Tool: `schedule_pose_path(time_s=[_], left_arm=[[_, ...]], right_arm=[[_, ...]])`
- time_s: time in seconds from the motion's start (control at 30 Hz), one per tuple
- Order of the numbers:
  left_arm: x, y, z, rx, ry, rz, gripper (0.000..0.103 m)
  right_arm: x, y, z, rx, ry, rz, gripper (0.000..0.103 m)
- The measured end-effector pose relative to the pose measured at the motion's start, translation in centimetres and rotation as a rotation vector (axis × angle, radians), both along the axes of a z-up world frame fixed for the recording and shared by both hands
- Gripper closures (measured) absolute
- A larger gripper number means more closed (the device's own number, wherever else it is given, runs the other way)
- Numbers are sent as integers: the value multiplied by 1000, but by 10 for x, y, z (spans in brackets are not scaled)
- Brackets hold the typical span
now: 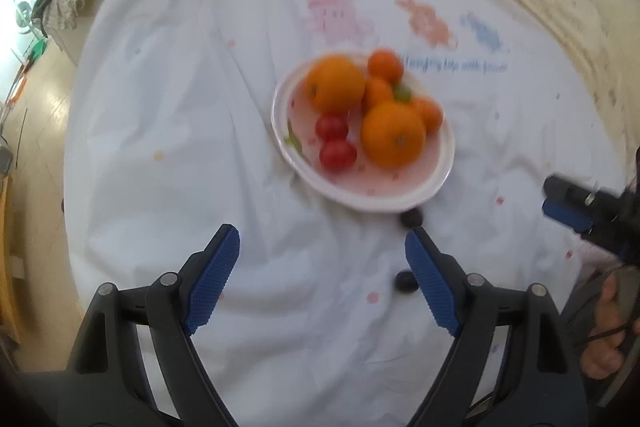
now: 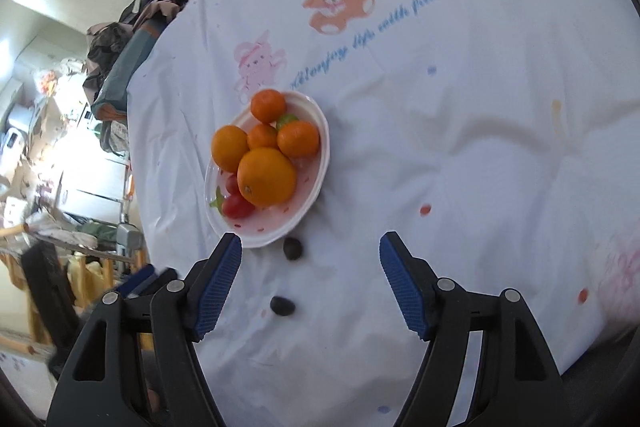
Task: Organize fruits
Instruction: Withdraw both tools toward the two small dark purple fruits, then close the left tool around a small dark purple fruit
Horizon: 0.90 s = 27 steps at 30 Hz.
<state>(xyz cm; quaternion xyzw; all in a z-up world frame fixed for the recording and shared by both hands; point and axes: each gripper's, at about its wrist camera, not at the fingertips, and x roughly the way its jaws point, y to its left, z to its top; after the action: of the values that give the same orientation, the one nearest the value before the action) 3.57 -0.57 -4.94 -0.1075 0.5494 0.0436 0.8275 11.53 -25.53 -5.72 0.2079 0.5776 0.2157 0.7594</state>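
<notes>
Orange fruits and red tomatoes (image 2: 237, 206) are piled on a white plate (image 2: 320, 151); two dark fruits (image 2: 282, 305) lie just near of it. Left gripper (image 1: 322, 259) and right gripper (image 2: 311, 261) are held wide, empty.

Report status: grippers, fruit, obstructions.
Left gripper open, empty; right gripper open, empty. Plate holds oranges, tomatoes. Two dark fruits loose on cloth. Nothing in the way.
</notes>
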Motion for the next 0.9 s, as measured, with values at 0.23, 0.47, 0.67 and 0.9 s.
schedule_pose_path(time_s=[0.23,0.47,0.67,0.9], left_arm=[[-3,-38,-29,12,59,-144,21],[4,-76,-43,9,82,-256,32],[8,-99,-66,69,153,-332,67],[0,-84,-27,28,48,-298,85]], right_arm=[[-1,3,-1,-21,-6,1,28],[3,-6,-3,-19,0,-31,28],[4,-14,-5,-15,14,-52,28],[6,-11,-5,-8,14,-47,28]])
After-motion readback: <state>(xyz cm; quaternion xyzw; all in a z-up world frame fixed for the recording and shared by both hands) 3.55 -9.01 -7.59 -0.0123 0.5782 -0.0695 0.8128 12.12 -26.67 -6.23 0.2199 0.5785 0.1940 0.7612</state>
